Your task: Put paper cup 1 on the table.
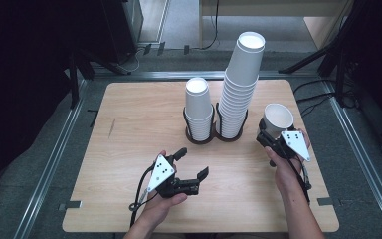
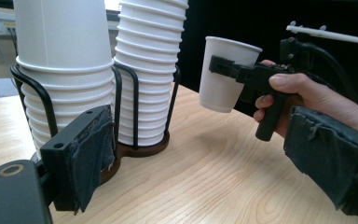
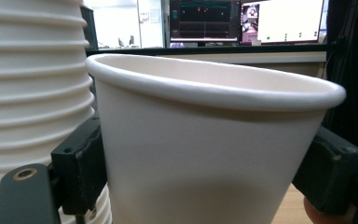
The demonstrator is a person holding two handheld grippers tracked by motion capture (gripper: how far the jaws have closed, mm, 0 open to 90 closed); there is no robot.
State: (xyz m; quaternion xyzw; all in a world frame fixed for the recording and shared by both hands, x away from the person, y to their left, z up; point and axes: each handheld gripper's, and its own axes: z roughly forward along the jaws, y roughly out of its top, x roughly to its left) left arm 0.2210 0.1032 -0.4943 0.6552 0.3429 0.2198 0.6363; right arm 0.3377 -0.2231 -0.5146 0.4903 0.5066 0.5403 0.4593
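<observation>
A single white paper cup (image 1: 277, 117) (image 2: 223, 74) (image 3: 205, 149) hangs upright above the table's right side. My right gripper (image 1: 267, 135) (image 2: 221, 65) is shut on it, one black pad (image 3: 81, 163) on each side of its wall. A tall stack of white cups (image 1: 241, 84) (image 2: 149, 70) and a shorter stack (image 1: 199, 107) (image 2: 63, 70) stand in a black wire double holder (image 1: 200, 139) (image 2: 135, 100) at the table's middle back. My left gripper (image 1: 193, 162) (image 2: 209, 158) rests near the front middle, open, with nothing between its cloth-covered pads (image 2: 91, 154).
The wooden table (image 1: 129, 129) has bare surface to the left and in front of the holder. Metal rails (image 1: 54, 154) run along the floor on both sides. Black stands and cables (image 1: 328, 55) crowd the back right, beyond the table.
</observation>
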